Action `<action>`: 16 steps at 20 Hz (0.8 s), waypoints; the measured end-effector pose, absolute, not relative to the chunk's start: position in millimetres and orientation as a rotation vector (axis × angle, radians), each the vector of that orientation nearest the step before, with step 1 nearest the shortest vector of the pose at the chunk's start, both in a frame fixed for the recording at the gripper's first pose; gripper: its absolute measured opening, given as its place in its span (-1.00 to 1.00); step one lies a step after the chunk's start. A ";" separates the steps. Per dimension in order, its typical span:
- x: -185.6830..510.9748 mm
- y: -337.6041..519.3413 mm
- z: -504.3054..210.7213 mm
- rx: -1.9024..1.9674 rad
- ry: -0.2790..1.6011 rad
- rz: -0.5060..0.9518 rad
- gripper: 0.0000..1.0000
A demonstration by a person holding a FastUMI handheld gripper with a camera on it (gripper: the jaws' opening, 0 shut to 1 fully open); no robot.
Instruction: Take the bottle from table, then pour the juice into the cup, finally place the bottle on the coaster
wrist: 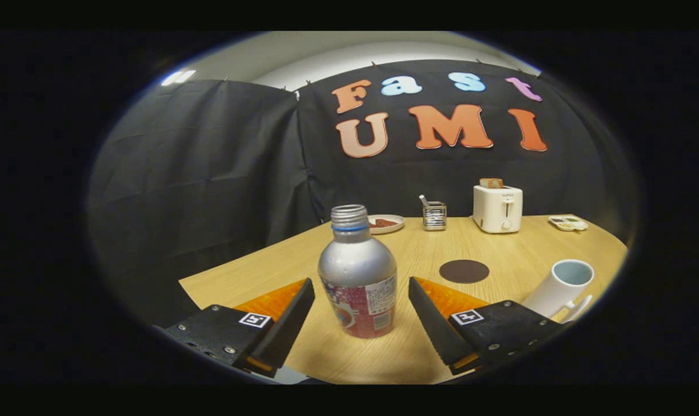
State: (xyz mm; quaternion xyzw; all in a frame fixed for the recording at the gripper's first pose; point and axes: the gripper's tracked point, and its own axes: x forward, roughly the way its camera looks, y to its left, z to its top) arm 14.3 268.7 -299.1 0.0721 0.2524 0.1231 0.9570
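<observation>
The silver aluminium bottle with a red label (358,274) stands upright, uncapped mouth up, between the wide-open, empty gripper (361,300), near the wooden table's (517,254) left edge.

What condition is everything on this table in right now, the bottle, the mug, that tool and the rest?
bottle: upright, uncapped, between the tool's fingers, not gripped.
tool: open, gaps either side of the bottle.
cup: upright, mouth open; contents not visible.
coaster: flat, bare.
toaster: toast sticking out the top.
plate: holds something dark.
wire holder: upright.
</observation>
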 end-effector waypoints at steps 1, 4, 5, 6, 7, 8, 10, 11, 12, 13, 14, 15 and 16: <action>16.1 269.1 -303.8 0.134 0.521 0.240 0.95; 17.3 268.8 -315.1 0.124 0.558 0.204 0.92; 18.8 268.3 -316.3 0.129 0.563 0.192 0.93; 20.4 268.9 -317.4 0.133 0.566 0.184 0.91; 19.8 269.2 -320.7 0.133 0.574 0.173 0.89; 21.1 269.2 -324.8 0.133 0.583 0.163 0.80; 22.0 268.6 -326.7 0.137 0.588 0.144 0.66; 22.7 267.3 -324.4 0.141 0.588 0.131 0.62; 22.7 265.6 -325.2 0.150 0.593 0.123 0.59; 22.3 266.0 -325.9 0.165 0.599 0.122 0.58; 20.5 265.5 -324.4 0.187 0.600 0.121 0.57; 18.8 263.9 -321.2 0.210 0.598 0.117 0.57; 19.2 260.8 -319.2 0.231 0.599 0.111 0.57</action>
